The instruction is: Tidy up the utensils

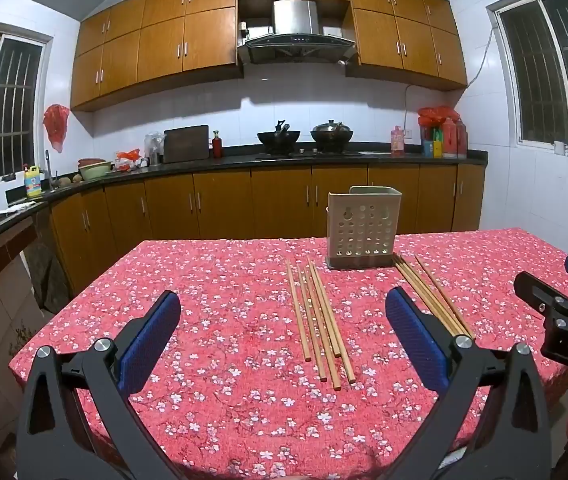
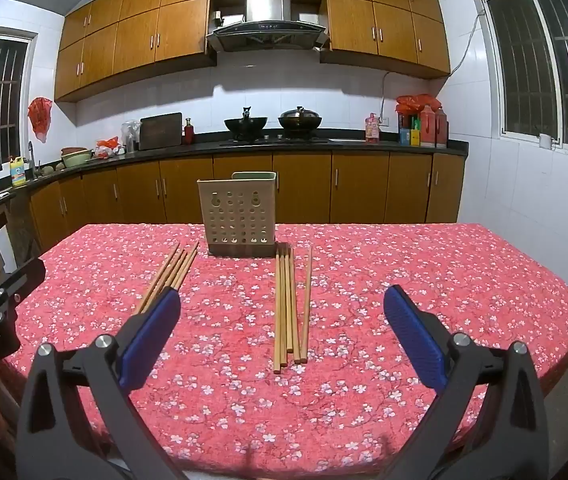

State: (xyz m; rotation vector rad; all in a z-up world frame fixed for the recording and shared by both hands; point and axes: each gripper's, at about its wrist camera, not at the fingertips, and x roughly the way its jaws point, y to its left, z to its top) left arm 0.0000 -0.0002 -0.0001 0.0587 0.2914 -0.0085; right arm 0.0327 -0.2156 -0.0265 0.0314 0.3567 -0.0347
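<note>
In kitchen: floral tablecloth [image 1: 223, 280].

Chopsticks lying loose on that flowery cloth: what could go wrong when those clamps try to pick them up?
The left bunch of chopsticks lies packed together, so the wide-open left gripper may catch several or send some rolling. The right bunch poses the same risk for the right gripper. The holder looks light and could tip if bumped.
</note>
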